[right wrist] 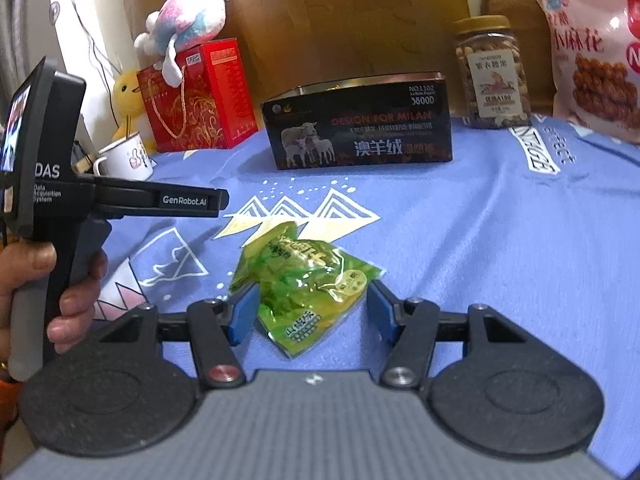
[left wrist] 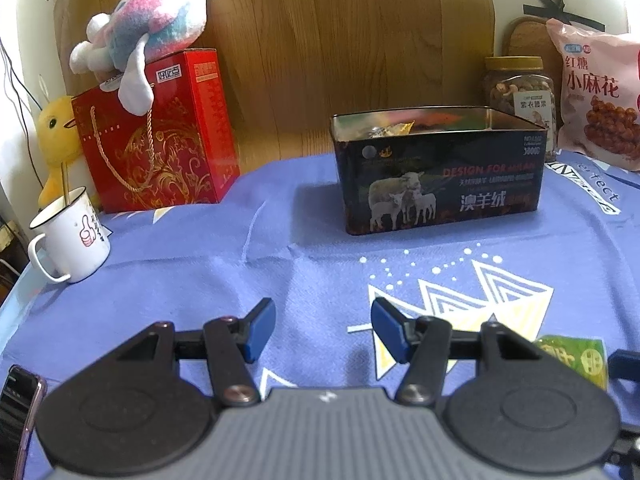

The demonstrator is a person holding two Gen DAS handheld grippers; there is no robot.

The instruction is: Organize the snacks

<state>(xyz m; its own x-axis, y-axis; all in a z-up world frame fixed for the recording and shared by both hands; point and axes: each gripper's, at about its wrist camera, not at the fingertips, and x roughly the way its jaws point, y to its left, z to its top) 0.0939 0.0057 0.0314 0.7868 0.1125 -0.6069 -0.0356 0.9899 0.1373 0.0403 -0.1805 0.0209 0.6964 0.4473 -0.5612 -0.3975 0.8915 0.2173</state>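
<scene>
Right gripper (right wrist: 312,312) jaws apart astride green snack packet (right wrist: 308,280); left gripper (left wrist: 323,330) jaws apart, empty; blue cloth (right wrist: 460,240).

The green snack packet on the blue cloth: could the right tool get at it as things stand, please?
Probably yes. The green snack packet already lies between the right tool's open blue pads, nothing covers it, and the left tool stays off to the side.

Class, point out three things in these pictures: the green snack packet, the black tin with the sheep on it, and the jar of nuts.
green snack packet (right wrist: 306,280), right wrist view, middle of the crinkled wrapper.
black tin (left wrist: 440,184), left wrist view, its front wall.
jar of nuts (right wrist: 494,80), right wrist view, its label.
</scene>
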